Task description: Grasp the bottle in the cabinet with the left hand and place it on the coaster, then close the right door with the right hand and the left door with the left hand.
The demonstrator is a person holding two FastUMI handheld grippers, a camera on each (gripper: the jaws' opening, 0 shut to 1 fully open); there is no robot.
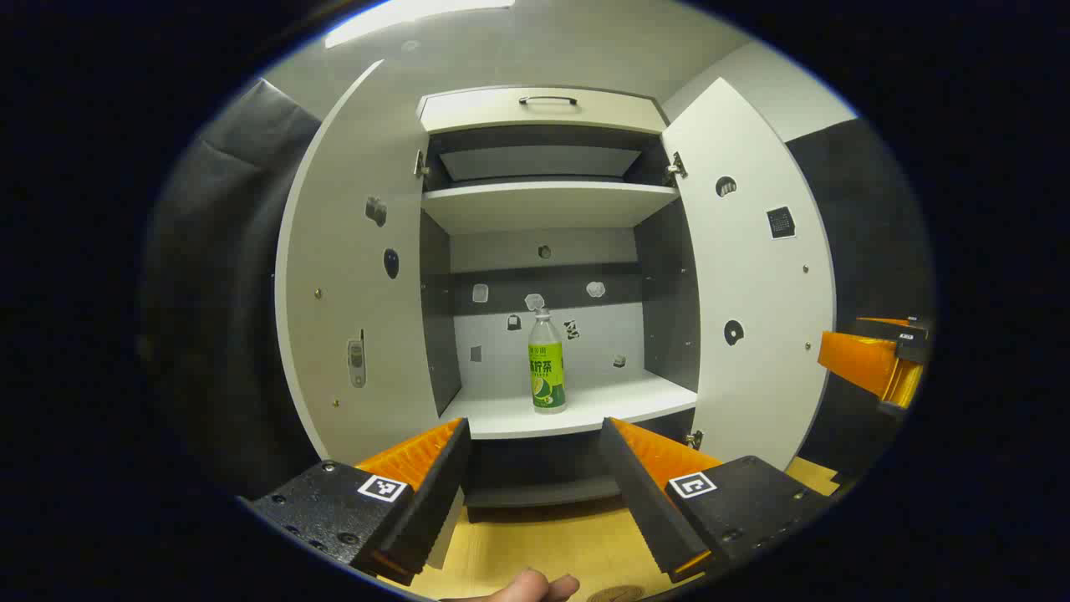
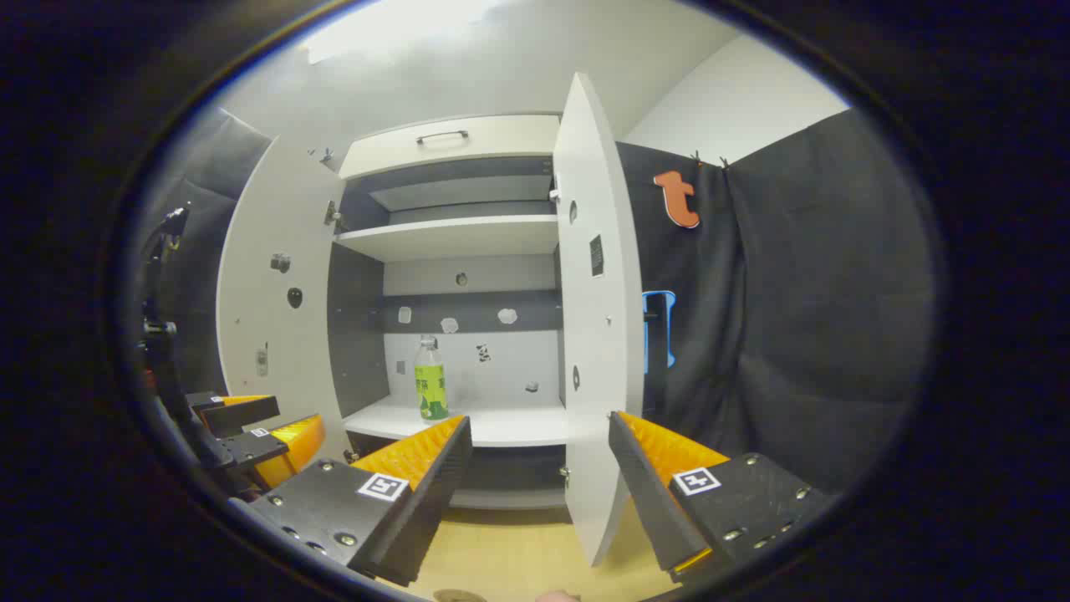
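Bottle (image 1: 547, 363): one; doors: two.

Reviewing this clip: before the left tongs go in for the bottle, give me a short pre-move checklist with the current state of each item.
1. Both cabinet doors open: ok. The left door and right door stand swung out.
2. Bottle upright on the lower shelf: ok.
3. Left tongs open and empty: ok, fingers apart, well short of the bottle.
4. Path to the bottle clear: ok, nothing stands between the tongs and it.
5. Right tongs open and out of the way: ok, held off to the right, by the right door's edge.
6. Coaster ready: cannot tell, just a dark round edge at the bottom of the left gripper view.
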